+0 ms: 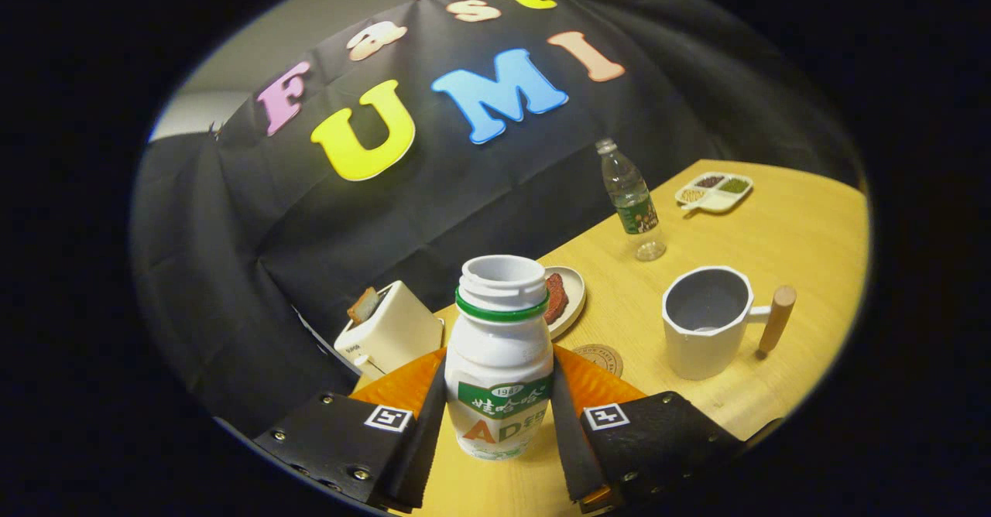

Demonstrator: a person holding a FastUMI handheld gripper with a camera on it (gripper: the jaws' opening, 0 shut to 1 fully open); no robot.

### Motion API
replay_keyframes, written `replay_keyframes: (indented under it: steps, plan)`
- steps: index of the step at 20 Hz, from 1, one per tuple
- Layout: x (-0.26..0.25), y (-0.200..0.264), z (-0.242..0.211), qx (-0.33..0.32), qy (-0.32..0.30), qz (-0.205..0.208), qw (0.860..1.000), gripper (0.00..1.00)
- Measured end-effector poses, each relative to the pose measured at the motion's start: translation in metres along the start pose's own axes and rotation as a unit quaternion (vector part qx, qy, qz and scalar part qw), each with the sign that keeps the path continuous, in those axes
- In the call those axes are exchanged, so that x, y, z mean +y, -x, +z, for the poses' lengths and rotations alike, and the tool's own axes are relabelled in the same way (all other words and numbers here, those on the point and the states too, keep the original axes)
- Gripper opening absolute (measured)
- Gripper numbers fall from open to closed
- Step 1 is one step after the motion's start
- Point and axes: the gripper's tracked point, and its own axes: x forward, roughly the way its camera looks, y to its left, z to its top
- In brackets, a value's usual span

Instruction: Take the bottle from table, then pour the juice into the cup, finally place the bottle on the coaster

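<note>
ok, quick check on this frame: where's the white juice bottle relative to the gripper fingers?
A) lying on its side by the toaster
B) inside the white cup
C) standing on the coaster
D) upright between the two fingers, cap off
D: the white bottle stands upright between the gripper fingers, both pressing its sides, its mouth open, with the coaster beyond it.

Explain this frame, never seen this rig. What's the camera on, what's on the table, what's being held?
No robot arm here: a person carries a handheld two-finger gripper, and a fisheye camera on it looks forward along the fingers. Both fingers press on a small white bottle with a green neck ring, cap off, held upright over the wooden table. Beyond it lie a round coaster and a white cup with a wooden handle. Further off: a toaster holding a slice, a plate of food, a clear water bottle and a divided snack tray.
</note>
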Motion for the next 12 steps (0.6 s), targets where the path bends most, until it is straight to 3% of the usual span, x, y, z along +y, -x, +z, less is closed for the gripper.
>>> replay_keyframes:
  steps: [7,12]
  plan:
    - [-0.017,-0.014,0.016,-0.006,-0.146,-0.011,0.989,0.66]
    - [-0.025,-0.024,0.019,-0.005,-0.244,-0.015,0.97,0.66]
